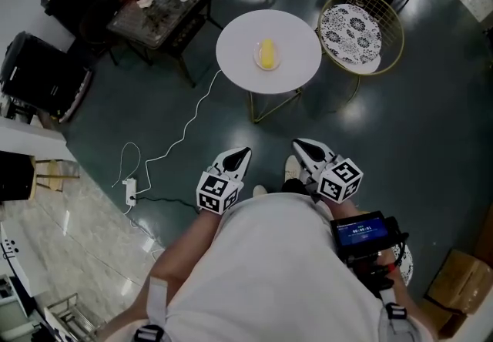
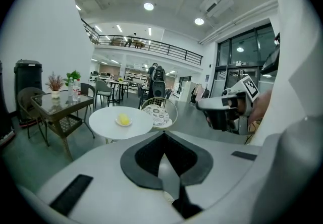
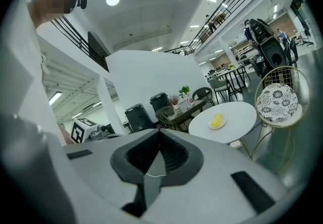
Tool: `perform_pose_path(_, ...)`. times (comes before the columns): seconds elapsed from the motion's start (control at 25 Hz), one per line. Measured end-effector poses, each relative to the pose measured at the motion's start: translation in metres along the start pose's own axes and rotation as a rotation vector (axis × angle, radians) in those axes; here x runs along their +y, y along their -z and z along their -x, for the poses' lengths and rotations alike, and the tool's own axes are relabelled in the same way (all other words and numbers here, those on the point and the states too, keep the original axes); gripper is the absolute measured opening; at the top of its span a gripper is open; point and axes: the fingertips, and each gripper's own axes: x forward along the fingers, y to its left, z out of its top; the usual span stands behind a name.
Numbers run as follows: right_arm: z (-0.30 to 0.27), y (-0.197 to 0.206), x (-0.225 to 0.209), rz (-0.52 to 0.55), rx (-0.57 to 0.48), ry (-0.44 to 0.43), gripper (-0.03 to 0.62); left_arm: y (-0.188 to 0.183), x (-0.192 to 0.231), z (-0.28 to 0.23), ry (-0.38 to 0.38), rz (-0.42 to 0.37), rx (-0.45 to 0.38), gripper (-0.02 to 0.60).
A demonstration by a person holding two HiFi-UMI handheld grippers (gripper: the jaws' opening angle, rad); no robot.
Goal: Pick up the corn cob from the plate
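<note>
A yellow corn cob (image 1: 266, 54) lies on a small white plate (image 1: 257, 60) in the middle of a round white table (image 1: 239, 48). The cob (image 2: 123, 119) shows in the left gripper view and again (image 3: 217, 120) in the right gripper view, far ahead of both. My left gripper (image 1: 243, 152) and right gripper (image 1: 297, 144) hang side by side near my body, well short of the table. Both have their jaws closed together with nothing between them.
A gold wire chair with a patterned cushion (image 1: 356, 28) stands right of the table. A glass-top table with bottles and plants (image 1: 160, 1) and dark wicker chairs (image 1: 46, 75) stand to the left. A white cable (image 1: 179, 136) with a power strip runs across the dark floor.
</note>
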Motion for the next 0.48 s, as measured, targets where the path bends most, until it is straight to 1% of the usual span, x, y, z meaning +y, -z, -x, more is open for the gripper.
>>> perform_pose_path(0.08, 0.000, -0.003, -0.006, -0.003, 0.001, 0.006, 0.008, -0.004, 0.000, -0.008, 0.005, -0.003, 0.003, 0.006)
perform_pose_path(0.28, -0.001, -0.019, -0.038, -0.016, 0.009, 0.019, 0.008, -0.022, 0.004, -0.039, 0.016, -0.004, 0.019, 0.007)
perform_pose_path(0.48, 0.005, -0.010, -0.042, -0.024, 0.007, 0.024, 0.008, -0.015, -0.002, -0.041, 0.016, -0.003, 0.027, 0.006)
